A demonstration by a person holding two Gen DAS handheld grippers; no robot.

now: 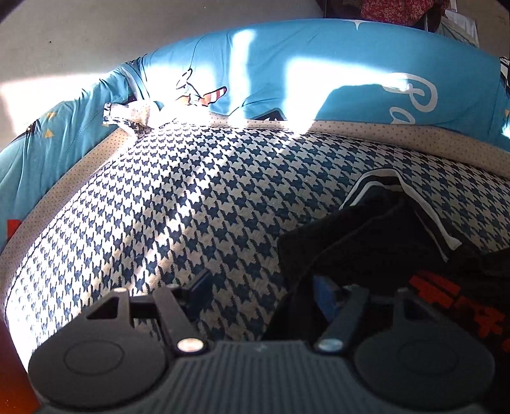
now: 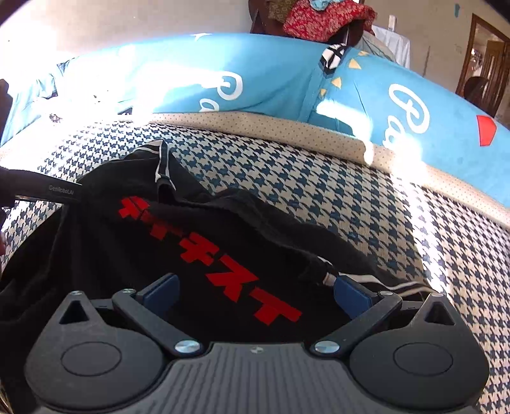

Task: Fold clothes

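A: Left wrist view first. The left hand-held gripper (image 1: 261, 294) hangs low over a houndstooth bed cover (image 1: 178, 203), and a black garment (image 1: 366, 242) comes in from the right, draped over the right-hand finger (image 1: 323, 294). The jaws stand apart, with houndstooth showing between them.

B: Pinching anything?

A: I cannot tell. The black cloth hides the blue pad on that side, so whether it grips the fabric or merely sits under it is unclear. This view does give a beige dotted border (image 1: 366, 129) along the far edge of the bed, blue printed pillows (image 1: 318, 63) behind it, and a crumpled pale cloth (image 1: 134, 116) near the far left corner.

B: And the right wrist camera?

A: It shows far more of the garment (image 2: 105, 242). It is black with red block characters (image 2: 223, 270) running diagonally, bunched on the near-left part of the bed, white-striped trim poking up at its far end. The right hand-held gripper (image 2: 255, 291) sits spread wide directly over it, the red print lying between the two blue pads (image 2: 161, 291). The right pad lies just beside a white-edged fold; whether it touches is unclear.

B: Anything else unique to that view?

A: The left tool's dark finger (image 2: 47, 191) reaches in from the left edge to the garment's rim, and a red patterned heap (image 2: 322, 19) lies beyond the pillows (image 2: 261, 79).
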